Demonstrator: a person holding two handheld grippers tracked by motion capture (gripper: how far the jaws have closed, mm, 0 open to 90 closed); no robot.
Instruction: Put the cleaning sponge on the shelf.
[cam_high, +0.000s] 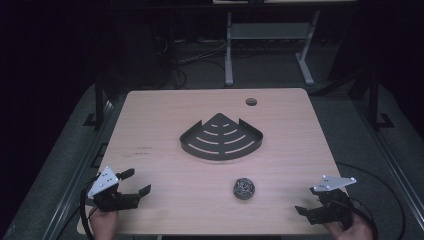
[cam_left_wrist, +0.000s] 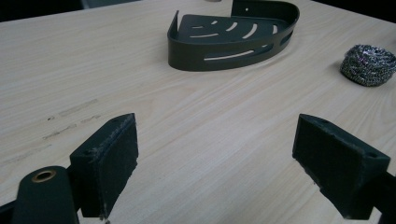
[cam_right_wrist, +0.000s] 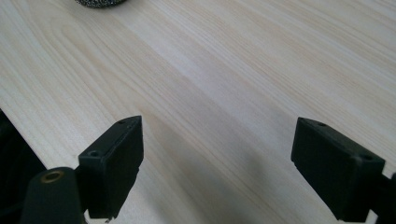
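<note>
A black quarter-round slotted corner shelf (cam_high: 221, 137) lies in the middle of the light wooden table (cam_high: 165, 115). A ball of steel wool (cam_high: 244, 188) sits in front of it, towards the near edge. My left gripper (cam_high: 136, 182) rests at the near left corner, open with nothing between its jaws. In the left gripper view the gripper (cam_left_wrist: 215, 163) faces the shelf (cam_left_wrist: 233, 39), with the steel wool (cam_left_wrist: 369, 64) to the right. My right gripper (cam_high: 307, 202) rests at the near right corner, open and empty. In the right gripper view its jaws (cam_right_wrist: 217, 163) stand wide over bare wood, and the steel wool (cam_right_wrist: 100, 2) peeks in at the top edge.
A round cable hole (cam_high: 251, 101) is cut in the table's far right part. Beyond the table stand a white desk frame (cam_high: 228, 50) and cables on a dark floor. The table's near edge runs close behind both grippers.
</note>
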